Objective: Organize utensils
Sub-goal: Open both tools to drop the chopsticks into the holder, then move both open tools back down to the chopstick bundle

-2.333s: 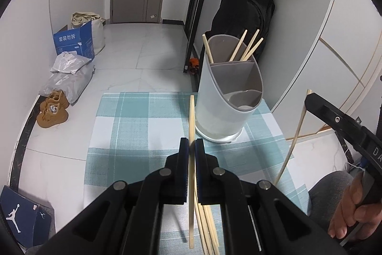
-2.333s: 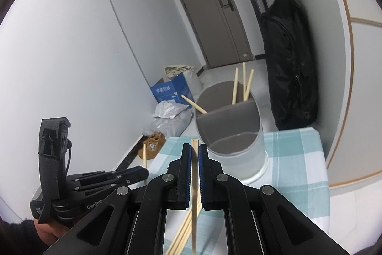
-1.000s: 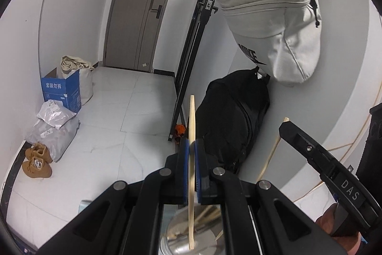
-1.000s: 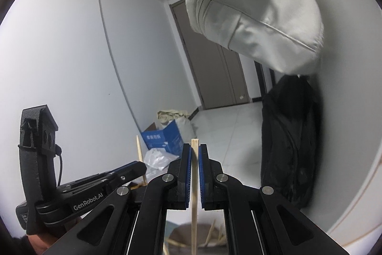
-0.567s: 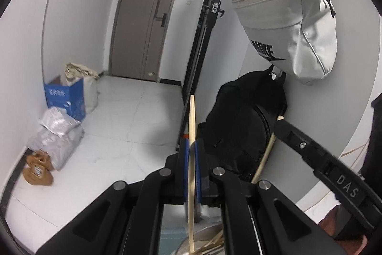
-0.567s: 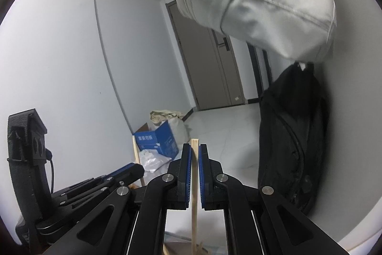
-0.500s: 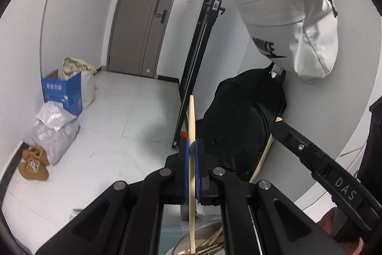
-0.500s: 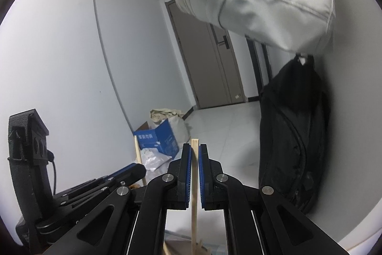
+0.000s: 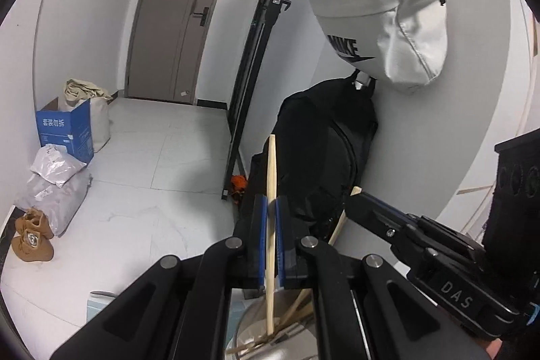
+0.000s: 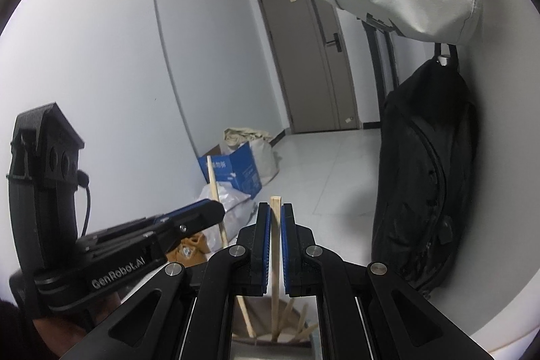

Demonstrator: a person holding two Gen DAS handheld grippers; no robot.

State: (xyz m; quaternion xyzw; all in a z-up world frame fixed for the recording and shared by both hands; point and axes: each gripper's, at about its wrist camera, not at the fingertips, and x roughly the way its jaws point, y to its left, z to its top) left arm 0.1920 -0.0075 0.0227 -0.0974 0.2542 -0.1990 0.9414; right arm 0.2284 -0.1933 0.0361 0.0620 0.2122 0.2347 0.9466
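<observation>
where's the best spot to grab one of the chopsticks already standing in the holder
Probably the free upper end of a chopstick, coming from above. They lean with their tops up inside the holder, whose wall hides the lower ends, so only the tops leave room for jaws on either side.

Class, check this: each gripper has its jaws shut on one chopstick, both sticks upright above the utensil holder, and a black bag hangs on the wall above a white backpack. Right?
The colours are swapped: a white bag hangs above a black backpack, as the left wrist view shows. The left gripper and right gripper each clamp one upright chopstick above the utensil holder.
</observation>
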